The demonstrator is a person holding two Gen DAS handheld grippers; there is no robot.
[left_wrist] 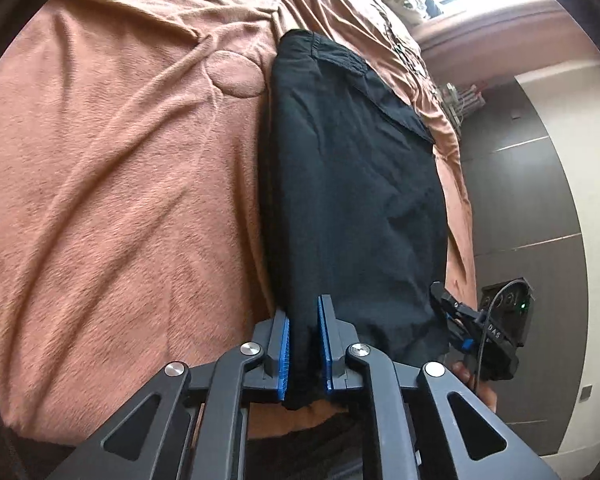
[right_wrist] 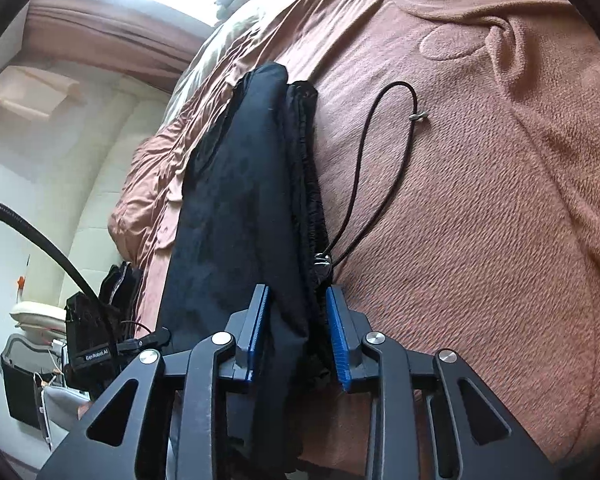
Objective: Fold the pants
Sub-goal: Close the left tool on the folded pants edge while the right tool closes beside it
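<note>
Here the folded black pants [left_wrist: 352,184] lie on a brown blanket [left_wrist: 120,180], both tongs [left_wrist: 304,344] [right_wrist: 298,340] clamped on their edges

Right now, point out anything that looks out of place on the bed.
The pants' drawstring has strayed: it loops loose across the brown blanket beside the waistband instead of lying tucked in. Nothing else stands out.

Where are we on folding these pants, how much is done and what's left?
Done: the black pants already lie as a narrow, layered strip on the brown blanket. In hand: the left tool and right tool each pinch an end of the near edge. Left, probably: another fold to shorten the strip, and tucking the loose drawstring lying beside it.
</note>
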